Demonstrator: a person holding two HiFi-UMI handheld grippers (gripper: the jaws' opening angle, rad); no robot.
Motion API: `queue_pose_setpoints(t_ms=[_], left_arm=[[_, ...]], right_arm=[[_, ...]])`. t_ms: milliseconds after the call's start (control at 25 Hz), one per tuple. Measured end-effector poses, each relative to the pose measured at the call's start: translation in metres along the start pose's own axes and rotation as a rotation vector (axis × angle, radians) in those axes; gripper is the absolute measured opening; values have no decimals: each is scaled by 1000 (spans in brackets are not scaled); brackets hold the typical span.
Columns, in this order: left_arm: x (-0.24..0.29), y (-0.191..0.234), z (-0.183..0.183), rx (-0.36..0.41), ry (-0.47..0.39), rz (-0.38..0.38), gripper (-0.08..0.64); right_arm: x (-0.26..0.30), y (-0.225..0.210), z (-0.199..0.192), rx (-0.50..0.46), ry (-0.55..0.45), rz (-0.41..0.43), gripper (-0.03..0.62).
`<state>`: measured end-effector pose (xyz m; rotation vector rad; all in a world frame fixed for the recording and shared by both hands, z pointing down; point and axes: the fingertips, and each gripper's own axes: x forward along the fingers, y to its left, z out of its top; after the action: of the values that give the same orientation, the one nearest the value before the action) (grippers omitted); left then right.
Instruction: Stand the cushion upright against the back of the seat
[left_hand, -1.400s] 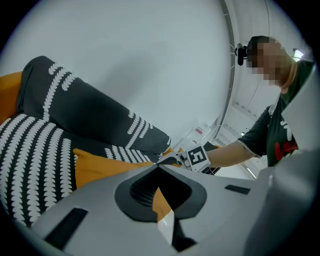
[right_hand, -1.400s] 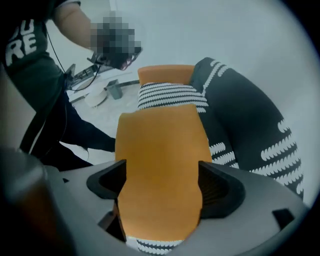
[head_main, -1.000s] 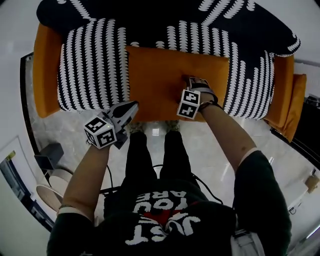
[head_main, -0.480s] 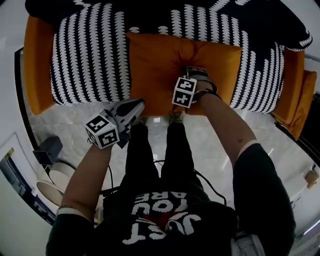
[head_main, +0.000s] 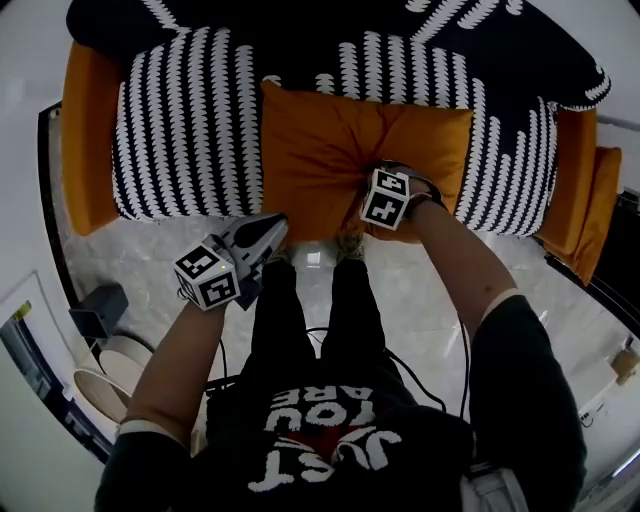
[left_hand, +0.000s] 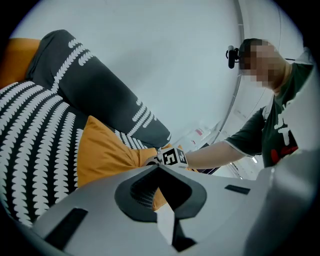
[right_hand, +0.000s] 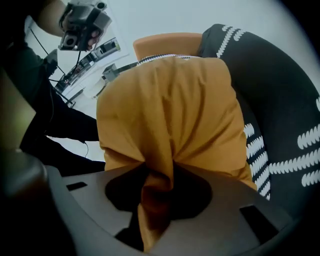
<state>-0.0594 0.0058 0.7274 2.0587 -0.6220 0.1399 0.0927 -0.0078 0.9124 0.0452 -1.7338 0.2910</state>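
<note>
The orange cushion (head_main: 320, 150) lies flat on the black-and-white patterned seat (head_main: 180, 130), with the dark backrest (head_main: 300, 30) behind it. My right gripper (head_main: 386, 176) points steeply down onto the cushion's near right part. Its jaws are closing, and a fold of the cushion (right_hand: 170, 110) is pinched between them at the right gripper (right_hand: 159, 175). The fabric bunches toward that grip. My left gripper (head_main: 274, 222) hovers off the seat's front edge, left of the cushion's near corner, shut and holding nothing. In its own view the left gripper (left_hand: 159, 168) faces the cushion (left_hand: 102, 152).
Orange armrests (head_main: 85, 130) (head_main: 580, 190) flank the seat. The person's legs (head_main: 310, 310) stand against the front edge on a glossy pale floor. A grey box (head_main: 95, 305) and a round stool (head_main: 100, 385) sit at the lower left.
The right gripper's jaws have closed onto the cushion near its front edge, gathering the fabric into folds. The left gripper has barely moved.
</note>
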Motion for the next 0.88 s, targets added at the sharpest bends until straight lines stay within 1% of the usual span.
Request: queue_pose_setpoints(t_ms=[80,240,440,600,680,880], left_arm=[[-4,-5,5,7,-5,2,0],[-11,-16,16,30,-16,3,2],[-21,-30,29,47,-31,10,2],[-31,-44,40,62,-46,13,2],[-35,-51,46,68,-57,16,2],[-47,-70,66,91,-91,10,2]], right_arm=[[-10,-1,0,43,-35,19,104],[-32,-8,2,119,-106,24,49],[-53,-2,0,169,-142,40,36],[-76,2,-3,246,-204,45,35],[-91,-2,-5,302,-256,33,34],[-139,-5,-2,498,-410,26,34]])
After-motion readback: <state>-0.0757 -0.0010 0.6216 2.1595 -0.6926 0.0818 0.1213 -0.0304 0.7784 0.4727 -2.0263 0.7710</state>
